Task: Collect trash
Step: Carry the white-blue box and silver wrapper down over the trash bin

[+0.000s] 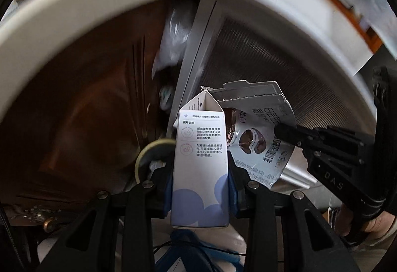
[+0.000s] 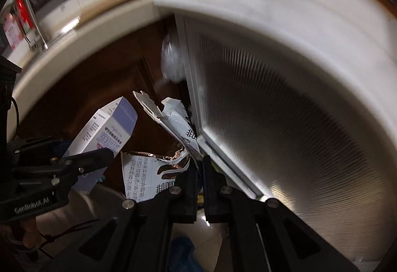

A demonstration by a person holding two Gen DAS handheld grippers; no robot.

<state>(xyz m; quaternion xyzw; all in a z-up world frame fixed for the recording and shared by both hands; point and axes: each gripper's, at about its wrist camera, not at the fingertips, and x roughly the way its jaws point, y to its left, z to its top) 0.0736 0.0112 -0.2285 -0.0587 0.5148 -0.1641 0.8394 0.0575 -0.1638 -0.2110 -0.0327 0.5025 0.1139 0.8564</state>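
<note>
A small white and lavender carton [image 1: 199,167] stands upright between the pads of my left gripper [image 1: 200,185], which is shut on its lower half. To its right, my right gripper [image 1: 282,131] pinches a torn silver foil packet [image 1: 258,142] printed with dark text. In the right wrist view the right gripper [image 2: 198,165] is shut on that foil packet [image 2: 148,172], whose torn top [image 2: 171,113] sticks up ahead. The left gripper [image 2: 99,157] comes in from the left with the carton [image 2: 106,128] tilted in it. Both point steeply down.
A white counter edge [image 1: 74,11] curves overhead. Below it are a dark brown cabinet front [image 1: 86,98] and a grey-framed ribbed glass panel [image 2: 285,110]. Crumpled clear plastic [image 1: 173,31] sits in the gap between them. A pale round ring [image 1: 148,150] lies low left.
</note>
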